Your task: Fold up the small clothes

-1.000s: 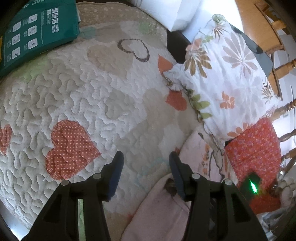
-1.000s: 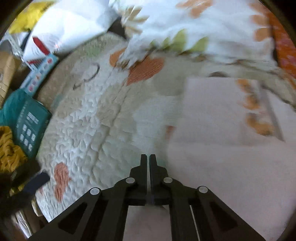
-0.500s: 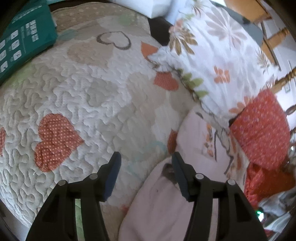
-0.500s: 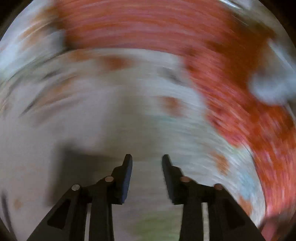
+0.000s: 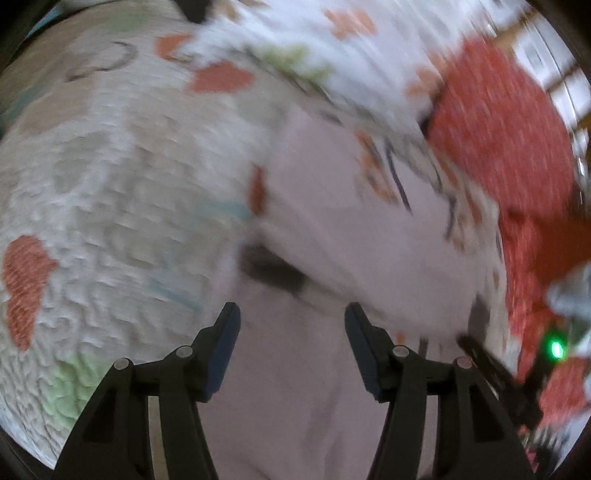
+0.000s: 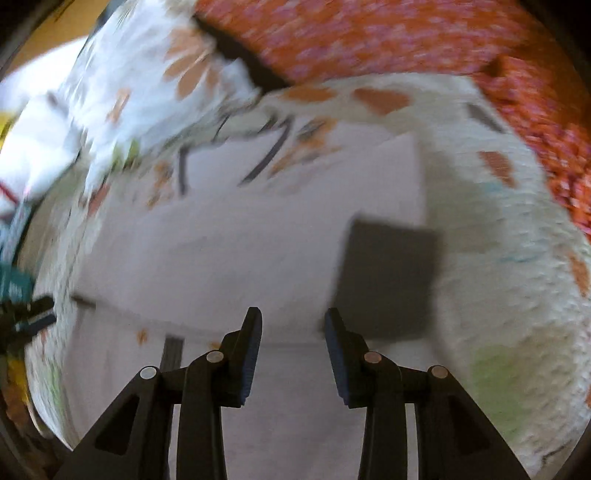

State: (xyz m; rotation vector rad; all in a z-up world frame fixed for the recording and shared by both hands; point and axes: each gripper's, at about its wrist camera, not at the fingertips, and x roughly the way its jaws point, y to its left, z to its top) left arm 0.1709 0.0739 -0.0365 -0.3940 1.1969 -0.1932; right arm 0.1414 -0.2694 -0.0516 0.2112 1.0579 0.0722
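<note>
A pale pink small garment [image 5: 332, 229] with orange and dark printed marks lies folded on the heart-patterned quilt [image 5: 110, 184]. My left gripper [image 5: 291, 325] is open and empty just above the garment's near part. In the right wrist view the same garment [image 6: 221, 240] spreads across the middle, with a folded edge and a dark shadow at its right. My right gripper [image 6: 293, 328] is open and empty above it. Both views are motion-blurred.
A white floral pillow [image 5: 314, 44] lies at the far side, and it shows in the right wrist view [image 6: 147, 74]. A red dotted cloth [image 5: 498, 140] lies to the right of the garment and along the top right [image 6: 369, 33]. The other gripper shows at the edge [image 5: 517, 380].
My right gripper has opened and let go of the garment, then swung to face it from another side. My left gripper has moved right, over the garment.
</note>
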